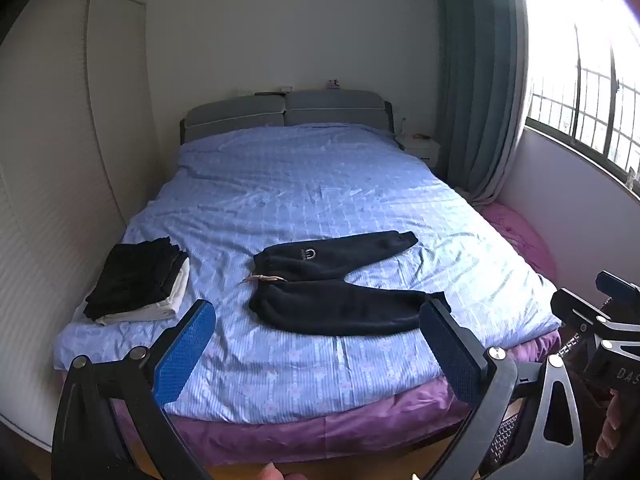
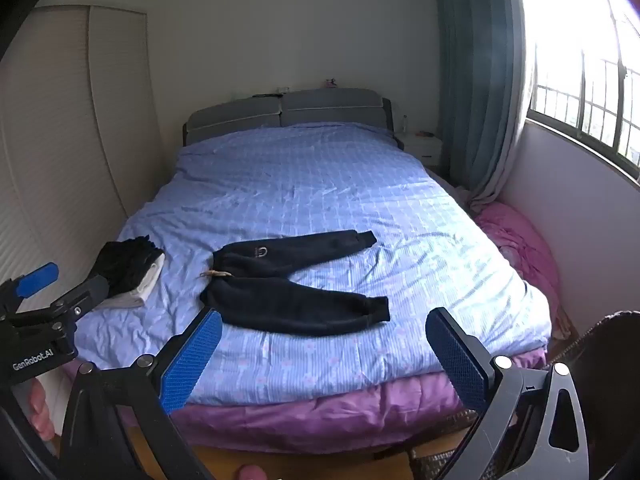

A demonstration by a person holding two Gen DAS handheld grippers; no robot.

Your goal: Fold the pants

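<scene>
- Our left gripper sits at the bottom of its frame, blue pads spread wide, gripping nothing.
- Our right gripper is likewise wide apart and empty.
- Dark pants lie unfolded at frame centre on the blue bedspread, legs pointing right.
- A stack of folded clothes rests at centre left.

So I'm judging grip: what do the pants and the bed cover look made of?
The dark pants look like thick matte fleece or sweatshirt knit, with ribbed cuffs. The blue bed cover looks like thin woven cotton, crisply wrinkled with a slight sheen.
</scene>
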